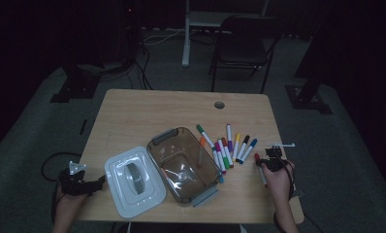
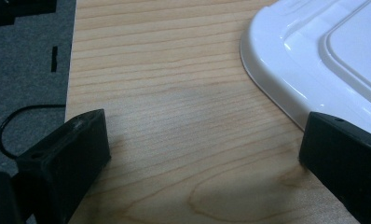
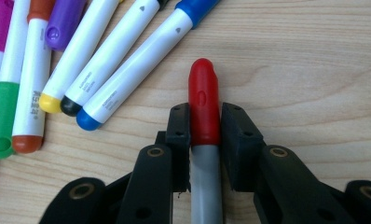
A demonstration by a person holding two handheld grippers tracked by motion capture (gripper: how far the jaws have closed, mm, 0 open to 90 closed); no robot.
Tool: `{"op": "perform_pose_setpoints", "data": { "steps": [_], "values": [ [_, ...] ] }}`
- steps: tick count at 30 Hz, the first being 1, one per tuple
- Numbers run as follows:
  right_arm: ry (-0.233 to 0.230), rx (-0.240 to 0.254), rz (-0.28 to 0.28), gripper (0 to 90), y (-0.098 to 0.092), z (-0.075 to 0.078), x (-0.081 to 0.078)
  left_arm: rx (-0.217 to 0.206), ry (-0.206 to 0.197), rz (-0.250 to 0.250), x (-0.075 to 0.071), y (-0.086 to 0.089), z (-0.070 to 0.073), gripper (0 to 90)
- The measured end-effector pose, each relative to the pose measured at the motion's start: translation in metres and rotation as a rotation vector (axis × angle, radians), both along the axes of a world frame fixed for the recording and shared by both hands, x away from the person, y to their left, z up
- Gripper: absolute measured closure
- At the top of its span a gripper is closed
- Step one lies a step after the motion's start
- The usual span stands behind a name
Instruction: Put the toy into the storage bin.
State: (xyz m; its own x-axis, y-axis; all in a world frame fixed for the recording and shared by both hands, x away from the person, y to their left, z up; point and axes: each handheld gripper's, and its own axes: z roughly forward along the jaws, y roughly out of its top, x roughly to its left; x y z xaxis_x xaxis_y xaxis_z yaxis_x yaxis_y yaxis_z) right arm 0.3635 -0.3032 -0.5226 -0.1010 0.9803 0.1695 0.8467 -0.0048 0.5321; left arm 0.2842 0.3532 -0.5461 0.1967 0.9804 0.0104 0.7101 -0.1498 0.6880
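Note:
A red-capped marker (image 3: 203,105) with a grey barrel lies on the wooden table (image 1: 147,109), right of a row of several coloured markers (image 1: 228,147). My right gripper (image 3: 205,116) is shut on its cap, jaws pressed to both sides; it is also in the high view (image 1: 266,162). The blue marker (image 3: 141,56) is the nearest of the row. My left gripper (image 2: 202,140) rests low at the table's left edge, jaws wide open and holding nothing, beside the white lid (image 2: 314,51). The high view has it (image 1: 98,184) left of the lid (image 1: 133,180).
A clear brownish bin (image 1: 163,136) with grey handles stands between the lid and the markers; an orange marker (image 1: 200,151) seems to lean inside it. A cable hole (image 1: 219,105) is at the table's far edge. A chair (image 1: 242,46) stands beyond on the carpet.

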Motion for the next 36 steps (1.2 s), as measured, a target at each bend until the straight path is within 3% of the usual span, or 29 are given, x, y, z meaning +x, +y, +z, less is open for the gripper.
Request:
{"op": "perform_pose_setpoints", "data": {
  "steps": [2,7,14,22,28,31,36],
  "values": [
    [-0.003,0.003,0.0,59.4,0.001,0.001,-0.001,0.0,0.0,0.0,0.0,0.0,0.0,2.2],
    [-0.016,-0.015,0.004,60.8,-0.002,0.007,-0.011,0.0,0.0,0.0,0.0,0.0,0.0,2.2],
    [0.0,-0.068,0.057,65.8,0.005,0.008,-0.026,0.002,0.001,-0.001,0.0,0.0,0.0,2.2],
    [0.018,-0.108,0.057,74.5,0.009,0.003,-0.022,0.0,0.0,0.001,0.0,0.0,0.0,2.2],
    [-0.023,-0.133,0.051,77.0,0.01,-0.001,-0.025,0.0,0.001,0.001,0.0,0.0,0.0,2.2],
    [0.0,-0.101,0.038,77.2,0.008,0.001,-0.026,0.0,0.001,0.001,0.0,0.0,0.0,2.2],
    [-0.009,-0.055,0.026,77.2,0.005,0.013,-0.029,0.0,0.001,0.001,0.0,0.0,0.0,2.2]
  ]
}}
